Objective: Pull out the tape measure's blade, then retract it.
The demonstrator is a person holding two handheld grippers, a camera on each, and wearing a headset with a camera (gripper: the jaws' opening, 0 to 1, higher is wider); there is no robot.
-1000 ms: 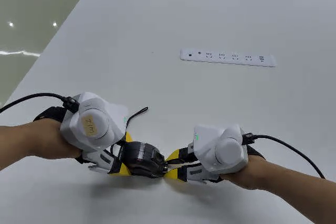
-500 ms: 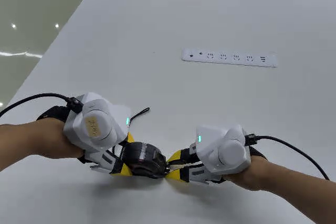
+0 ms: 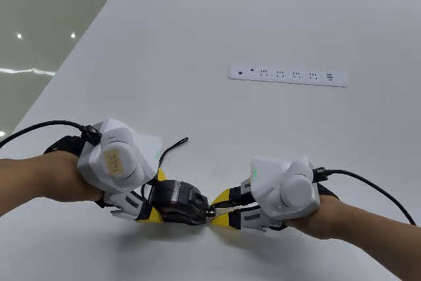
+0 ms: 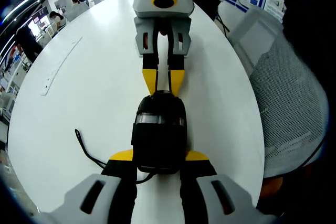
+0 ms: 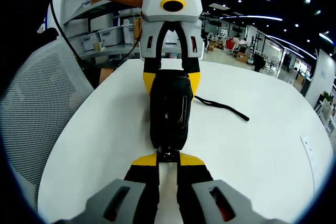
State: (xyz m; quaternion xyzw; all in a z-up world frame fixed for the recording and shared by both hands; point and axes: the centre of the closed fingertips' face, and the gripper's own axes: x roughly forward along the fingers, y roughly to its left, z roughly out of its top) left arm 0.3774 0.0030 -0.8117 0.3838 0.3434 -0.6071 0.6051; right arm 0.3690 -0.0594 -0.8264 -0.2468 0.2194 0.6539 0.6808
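As the head view looks down on the white bench (image 3: 230, 18), my two grippers meet nose to nose near its front edge, with the tape (image 3: 179, 201) between them. My left gripper (image 3: 156, 195) clamps the black case across its rear; in the left gripper view the yellow pads press on both sides of the case, which lies flat on the bench and points away from the camera. My right gripper (image 3: 216, 210) faces it from the other side. Its jaws are drawn nearly together on the small metal hook (image 5: 168, 154) at the mouth of the case, and the yellow pads sit just beside the case front. No length of blade can be made out between the hook and the case. A thin black strap (image 3: 172, 146) trails from the case across the bench, behind the left gripper. A white power strip (image 3: 287, 75) lies flat well apart from the work, farther up the bench. Black cables run from both grippers back along my forearms.
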